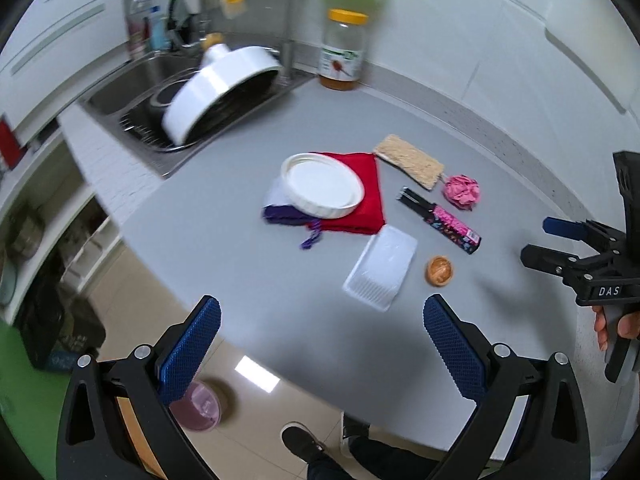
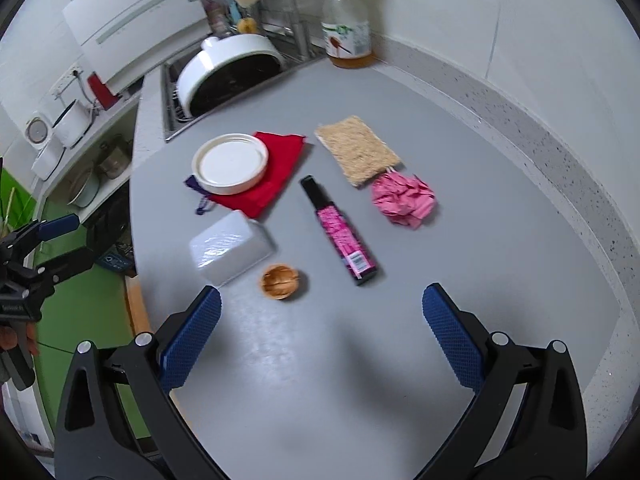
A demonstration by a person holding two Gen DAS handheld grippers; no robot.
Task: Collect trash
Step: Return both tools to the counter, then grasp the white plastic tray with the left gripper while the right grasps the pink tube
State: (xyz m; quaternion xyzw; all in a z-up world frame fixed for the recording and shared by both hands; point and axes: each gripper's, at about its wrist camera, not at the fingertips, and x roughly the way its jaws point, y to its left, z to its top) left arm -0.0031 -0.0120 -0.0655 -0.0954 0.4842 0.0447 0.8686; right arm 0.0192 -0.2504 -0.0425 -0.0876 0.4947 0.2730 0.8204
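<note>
On the grey counter (image 1: 248, 264) lie a crumpled pink paper ball (image 1: 462, 192) (image 2: 404, 199), a black and pink wrapper box (image 1: 440, 220) (image 2: 340, 232), a clear plastic tray (image 1: 382, 268) (image 2: 230, 252) upside down, and a small orange cup-like piece (image 1: 440, 271) (image 2: 282, 281). My left gripper (image 1: 320, 340) is open and empty above the counter's near edge. My right gripper (image 2: 320, 336) is open and empty over the counter, short of the orange piece. Each gripper shows in the other's view: the right (image 1: 560, 248), the left (image 2: 52, 240).
A white dish (image 1: 322, 184) (image 2: 230, 164) sits on a red cloth (image 1: 360, 208) over a purple pouch (image 1: 280, 214). A loofah pad (image 1: 410, 160) (image 2: 356, 150), a jar (image 1: 344, 52), the sink (image 1: 132, 92) with a white pan (image 1: 212, 88). A pink bin (image 1: 198, 406) stands on the floor below.
</note>
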